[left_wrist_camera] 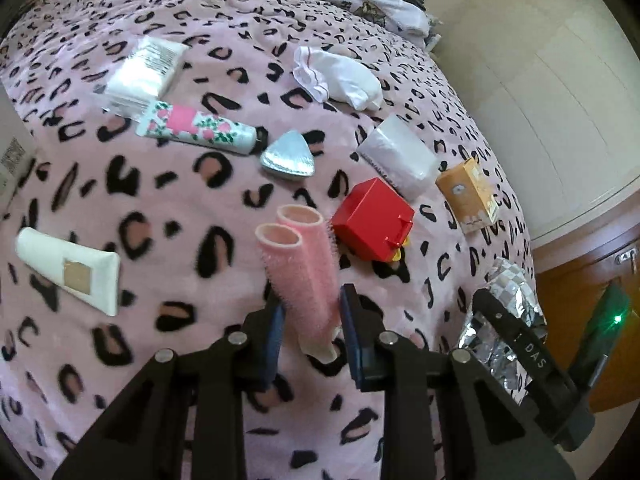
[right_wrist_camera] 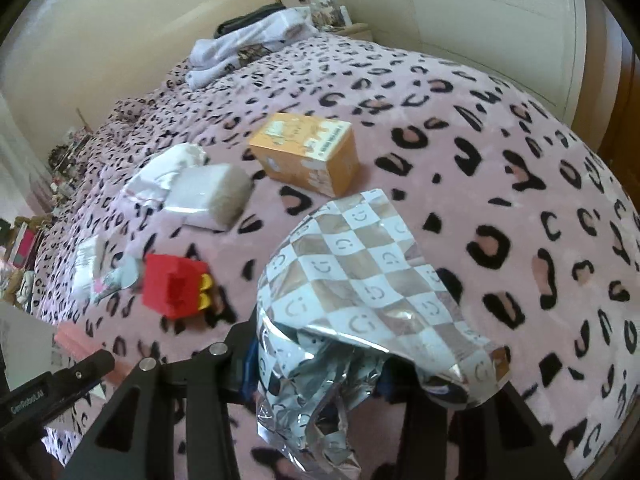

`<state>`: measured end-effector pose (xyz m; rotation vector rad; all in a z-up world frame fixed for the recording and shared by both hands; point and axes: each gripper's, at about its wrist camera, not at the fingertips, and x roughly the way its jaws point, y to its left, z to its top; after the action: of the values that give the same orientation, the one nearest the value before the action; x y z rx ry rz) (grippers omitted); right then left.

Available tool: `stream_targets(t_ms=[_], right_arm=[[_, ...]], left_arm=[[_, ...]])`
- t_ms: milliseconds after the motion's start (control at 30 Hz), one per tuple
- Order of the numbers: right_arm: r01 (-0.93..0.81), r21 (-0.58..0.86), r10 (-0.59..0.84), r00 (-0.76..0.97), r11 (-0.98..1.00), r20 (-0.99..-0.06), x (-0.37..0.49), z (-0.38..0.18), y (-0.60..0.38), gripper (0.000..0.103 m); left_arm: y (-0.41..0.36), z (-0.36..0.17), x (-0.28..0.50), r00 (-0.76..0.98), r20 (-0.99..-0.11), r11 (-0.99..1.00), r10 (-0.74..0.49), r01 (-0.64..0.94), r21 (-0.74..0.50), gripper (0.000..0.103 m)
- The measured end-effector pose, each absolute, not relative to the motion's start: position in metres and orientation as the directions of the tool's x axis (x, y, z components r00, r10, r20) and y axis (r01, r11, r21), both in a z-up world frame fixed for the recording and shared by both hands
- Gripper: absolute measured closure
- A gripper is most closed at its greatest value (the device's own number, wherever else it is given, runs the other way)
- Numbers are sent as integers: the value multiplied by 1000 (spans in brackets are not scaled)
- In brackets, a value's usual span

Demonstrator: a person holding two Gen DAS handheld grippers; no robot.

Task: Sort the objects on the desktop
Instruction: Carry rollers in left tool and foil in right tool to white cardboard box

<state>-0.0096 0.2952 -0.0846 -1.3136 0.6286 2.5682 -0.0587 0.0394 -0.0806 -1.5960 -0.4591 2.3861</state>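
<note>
Pink bristled hair rollers [left_wrist_camera: 298, 276], a pair lying side by side, sit clamped between the narrowed jaws of the left tool [left_wrist_camera: 308, 332], their long axis running straight ahead of it toward the middle of the leopard-print pink bed blanket [left_wrist_camera: 168, 360]. The right tool [right_wrist_camera: 320, 376], nearer the bed's right edge, has its jaws closed partway on a crumpled silver checkered foil bag [right_wrist_camera: 360, 292] that hides the tips. Both loads appear raised off the bed, so each probably needs only carrying to its sorting spot.
</note>
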Motion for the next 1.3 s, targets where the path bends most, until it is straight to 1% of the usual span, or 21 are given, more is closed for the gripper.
stream_targets(t_ms=[167, 233, 400, 567, 867, 1067, 1300], right_arm=[[-324, 310, -65, -591, -894, -804, -5, -79, 280, 58], [-308, 299, -63, -594, -903, -802, -4, -73, 271, 58], [-249, 305, -101, -599, -919, -794, -4, -51, 242, 58], [-167, 295, -145, -589, -941, -795, -9, -29, 197, 58], [8, 248, -208, -571, -969, -794, -4, 5, 93, 58], [93, 225, -237, -577, -970, -782, 7, 31, 45, 58], [139, 204, -246, -600, -969, -761, 18, 66, 20, 58]], left_arm=[[28, -71, -56, -389, -851, -927, 353, -23, -374, 76], [26, -63, -55, -402, -849, -932, 343, -36, -360, 76], [13, -36, -44, -424, -866, -960, 266, -37, -277, 75], [-28, -12, -33, -435, -881, -974, 185, 41, -224, 75], [-104, 17, 1, -470, -881, -972, 55, 176, -154, 75], [-130, 40, 24, -487, -874, -968, 11, 215, -133, 75], [-139, 75, 45, -517, -856, -969, -17, 219, -113, 75]])
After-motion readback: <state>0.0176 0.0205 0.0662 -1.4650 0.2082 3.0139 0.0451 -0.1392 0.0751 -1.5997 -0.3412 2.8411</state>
